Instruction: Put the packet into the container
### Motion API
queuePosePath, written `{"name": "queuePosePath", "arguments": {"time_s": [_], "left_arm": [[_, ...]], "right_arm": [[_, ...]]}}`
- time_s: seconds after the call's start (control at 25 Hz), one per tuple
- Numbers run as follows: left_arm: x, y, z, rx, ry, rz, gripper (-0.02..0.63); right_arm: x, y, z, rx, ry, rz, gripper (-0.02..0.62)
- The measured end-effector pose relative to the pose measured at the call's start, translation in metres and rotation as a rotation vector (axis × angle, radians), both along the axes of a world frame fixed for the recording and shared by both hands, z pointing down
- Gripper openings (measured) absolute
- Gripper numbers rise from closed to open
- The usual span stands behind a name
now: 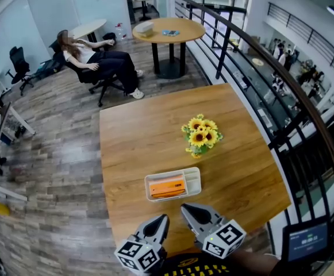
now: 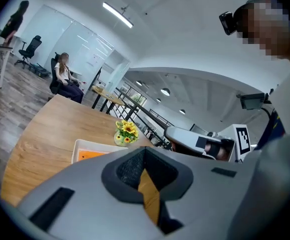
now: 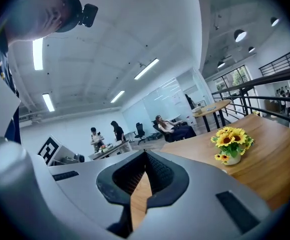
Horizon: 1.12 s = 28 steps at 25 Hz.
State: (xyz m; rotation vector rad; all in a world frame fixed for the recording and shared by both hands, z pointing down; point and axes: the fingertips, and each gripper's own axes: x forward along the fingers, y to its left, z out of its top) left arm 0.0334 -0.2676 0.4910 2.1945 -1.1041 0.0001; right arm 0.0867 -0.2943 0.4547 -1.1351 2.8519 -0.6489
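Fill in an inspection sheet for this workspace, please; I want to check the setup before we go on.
Surface: wooden table.
Job's things: orange packet lies inside the white container, near the table's front edge.
Clutter: pot of sunflowers behind the container, apart from it.
Grippers: left hand-held gripper and right hand-held gripper both shut, empty, at the front edge, clear of the container.
Cables: nothing seen.
Surroundings: railing to the right; round table and a seated person beyond.
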Motion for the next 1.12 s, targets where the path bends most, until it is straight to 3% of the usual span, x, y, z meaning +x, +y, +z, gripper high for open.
{"name": "queuePosePath", "arguments": {"time_s": [0.12,1.12], "left_arm": [[0.006,0.002,0.003,-0.009,0.003,0.010,0.000],[0.010,-0.002,0.005,0.006,-0.005,0.015,0.000]], "right_arm": [[0.008,0.000,0.006,-0.010,0.004,0.030,0.009],[-0.001,0.007,0.011,0.011,0.046,-0.023,0.009]]}}
